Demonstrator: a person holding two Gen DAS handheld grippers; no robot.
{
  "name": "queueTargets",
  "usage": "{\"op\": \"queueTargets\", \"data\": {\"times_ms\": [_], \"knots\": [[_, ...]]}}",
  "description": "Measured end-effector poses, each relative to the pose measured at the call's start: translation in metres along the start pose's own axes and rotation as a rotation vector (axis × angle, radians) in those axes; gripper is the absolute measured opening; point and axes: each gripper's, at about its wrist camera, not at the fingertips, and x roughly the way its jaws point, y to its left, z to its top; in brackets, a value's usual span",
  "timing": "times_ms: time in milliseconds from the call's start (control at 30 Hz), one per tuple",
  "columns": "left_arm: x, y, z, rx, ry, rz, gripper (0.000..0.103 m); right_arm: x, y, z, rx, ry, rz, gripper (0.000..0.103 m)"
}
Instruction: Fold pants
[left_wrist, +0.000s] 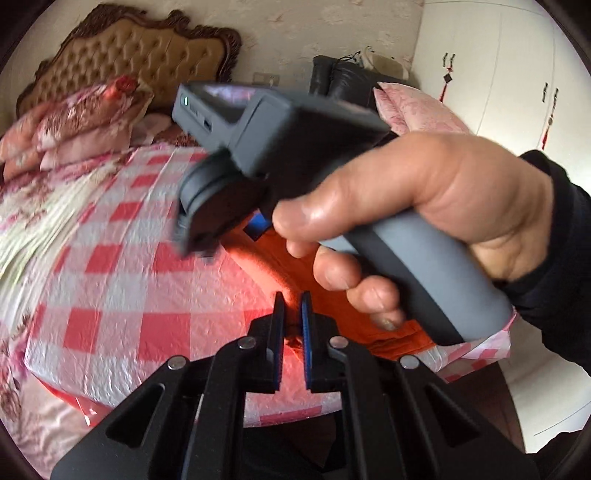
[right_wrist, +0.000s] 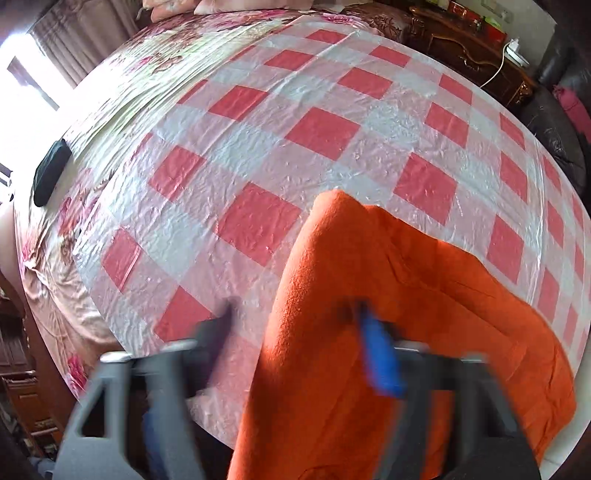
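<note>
The orange pants (right_wrist: 388, 332) lie on a red and white checked sheet (right_wrist: 258, 147) near the bed's front edge. My right gripper (right_wrist: 295, 325) is open, blurred by motion, its fingers astride the left edge of the pants. In the left wrist view my left gripper (left_wrist: 291, 314) has its jaws nearly closed with a thin gap, just above the pants (left_wrist: 295, 266); whether it pinches cloth is unclear. The right gripper's grey body (left_wrist: 258, 147), held in a hand, fills that view's middle.
Pillows (left_wrist: 74, 118) and a tufted headboard (left_wrist: 140, 55) stand at the bed's far end. A dark object (right_wrist: 50, 177) lies at the bed's left side. A wooden cabinet (right_wrist: 472, 55) and a dark leather chair (right_wrist: 554, 129) stand beside the bed.
</note>
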Motion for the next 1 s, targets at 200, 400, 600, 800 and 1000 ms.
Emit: {"op": "queueTargets", "data": {"times_ms": [200,400,600,800,1000], "knots": [[-0.024,-0.043,0.041,0.104,-0.122,-0.108,0.007,-0.082,-0.085,-0.020,0.156,-0.174,0.144,0.013],[-0.015,-0.153,0.068,0.310,-0.228,-0.273,0.007,-0.164,-0.217,-0.090,0.348,-0.319,0.201,0.013],[0.049,-0.274,0.022,0.546,-0.218,-0.305,0.007,-0.154,-0.335,-0.179,0.490,-0.367,0.223,0.013],[0.129,-0.332,-0.047,0.747,-0.197,-0.125,0.010,-0.061,-0.415,-0.235,0.573,-0.288,0.240,0.013],[0.133,-0.335,-0.058,0.766,-0.215,-0.111,0.046,-0.047,-0.420,-0.250,0.553,-0.313,0.277,0.021]]}}
